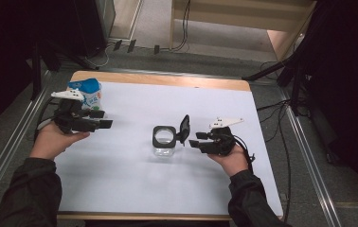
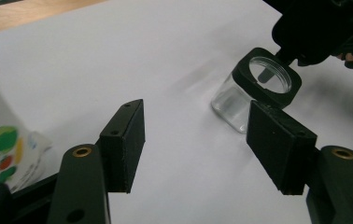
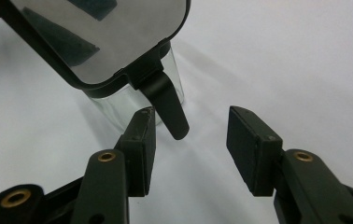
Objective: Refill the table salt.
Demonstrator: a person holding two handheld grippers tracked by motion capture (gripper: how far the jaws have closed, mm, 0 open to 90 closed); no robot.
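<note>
A clear square jar (image 1: 164, 142) with a black rim stands mid-table, its hinged black lid (image 1: 184, 127) flipped up on the right side. My right gripper (image 1: 196, 139) is open just right of the lid. In the right gripper view the lid (image 3: 104, 32) looms close, and its latch tab (image 3: 167, 107) hangs in front of my right gripper (image 3: 191, 149), near one pad, with nothing pinched. My left gripper (image 1: 105, 119) is open and empty at the far left, pointing toward the jar (image 2: 240, 100). Nothing sits between the pads of the left gripper (image 2: 195, 140).
A blue-and-white snack bag (image 1: 88, 92) stands at the back left corner, right behind my left gripper, and shows at the edge of the left gripper view (image 2: 2, 140). A white sheet (image 1: 134, 189) covers the wooden table. Dark stands and cables surround the table.
</note>
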